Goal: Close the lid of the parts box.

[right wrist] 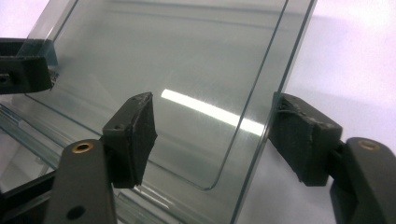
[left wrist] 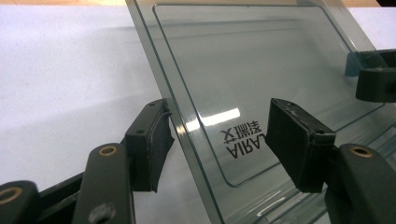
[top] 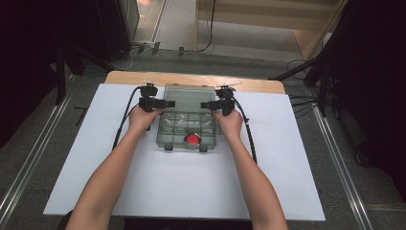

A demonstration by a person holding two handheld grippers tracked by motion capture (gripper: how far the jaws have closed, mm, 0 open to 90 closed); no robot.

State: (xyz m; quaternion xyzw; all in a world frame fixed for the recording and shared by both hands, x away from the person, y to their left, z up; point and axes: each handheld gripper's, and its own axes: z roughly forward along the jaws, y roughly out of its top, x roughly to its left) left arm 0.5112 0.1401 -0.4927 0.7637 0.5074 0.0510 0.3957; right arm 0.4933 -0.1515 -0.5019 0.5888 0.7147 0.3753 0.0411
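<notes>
Left gripper (left wrist: 217, 135) and right gripper (right wrist: 212, 135), both unclenched, astride lid (left wrist: 261, 70) edges (red disc (top: 193, 140) in box (top: 189, 125)).

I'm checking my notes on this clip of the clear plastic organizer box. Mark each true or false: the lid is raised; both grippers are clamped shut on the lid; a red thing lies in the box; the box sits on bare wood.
1. The lid is raised. True: it stands tilted up from the box.
2. Both grippers are clamped shut on it. False: the left gripper and right gripper straddle its side edges with jaws open.
3. A red thing lies in the box. True, in a near compartment.
4. The box sits on bare wood. False: it rests on a white sheet.
</notes>
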